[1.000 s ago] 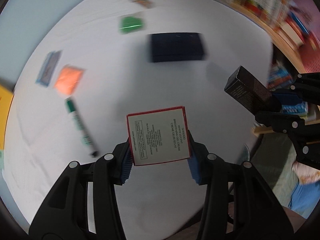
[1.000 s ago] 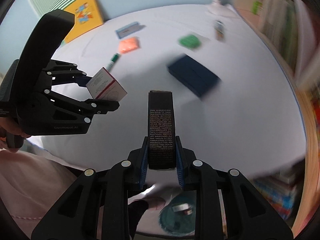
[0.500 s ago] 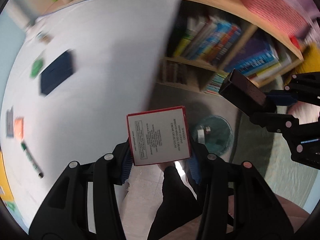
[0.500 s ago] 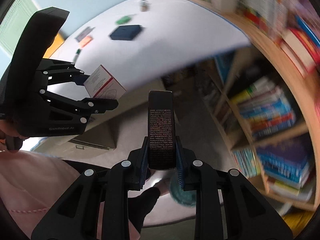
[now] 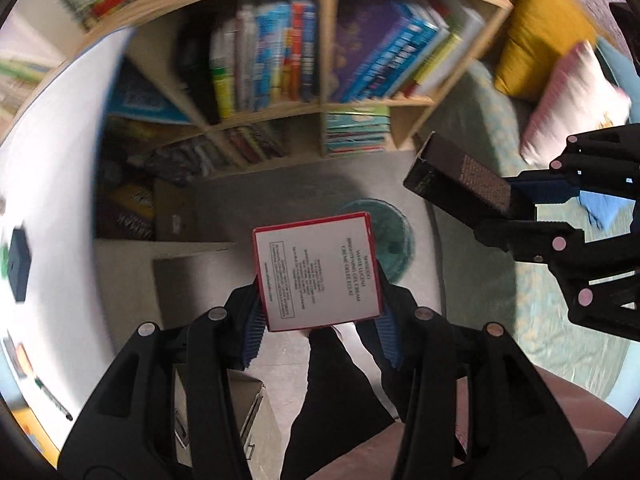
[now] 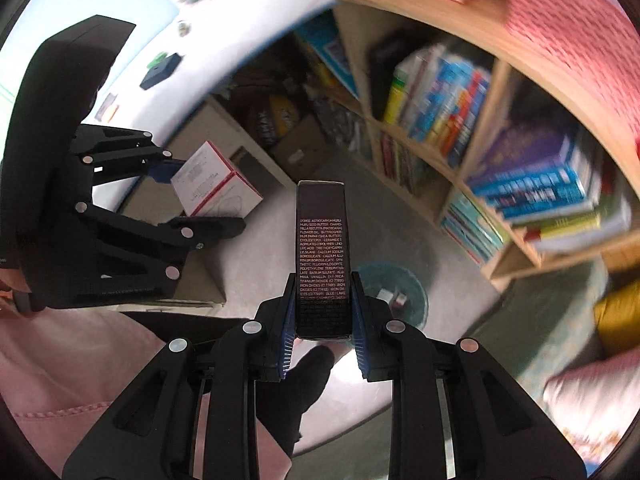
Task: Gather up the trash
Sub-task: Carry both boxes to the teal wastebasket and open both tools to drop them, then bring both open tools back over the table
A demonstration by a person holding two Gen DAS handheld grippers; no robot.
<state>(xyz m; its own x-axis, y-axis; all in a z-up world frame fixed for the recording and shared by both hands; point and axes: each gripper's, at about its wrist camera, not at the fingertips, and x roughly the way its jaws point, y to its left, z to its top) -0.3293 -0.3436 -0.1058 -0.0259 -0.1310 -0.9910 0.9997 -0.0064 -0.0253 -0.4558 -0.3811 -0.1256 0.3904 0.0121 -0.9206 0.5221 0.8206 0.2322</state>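
My left gripper (image 5: 320,320) is shut on a white carton with red edges (image 5: 318,270), held in the air over the floor. My right gripper (image 6: 323,312) is shut on a tall black carton (image 6: 322,256). Each shows in the other view: the black carton (image 5: 460,178) at the right, the white carton (image 6: 216,192) at the left. A round teal bin (image 6: 404,294) stands on the floor below, just right of the black carton, with small bits of trash inside. In the left wrist view the teal bin (image 5: 388,228) is partly hidden behind the white carton.
A wooden bookshelf (image 5: 320,60) full of books stands beyond the bin. The white table (image 5: 52,184) with a dark blue box (image 5: 18,264) and a green pen lies at the left. A cardboard box (image 6: 216,132) sits under it. Cushions (image 5: 560,80) lie at the right.
Both grippers have swung away from the table toward the floor and bookshelf, each keeping its carton. The teal bin now sits closer and more central below them.
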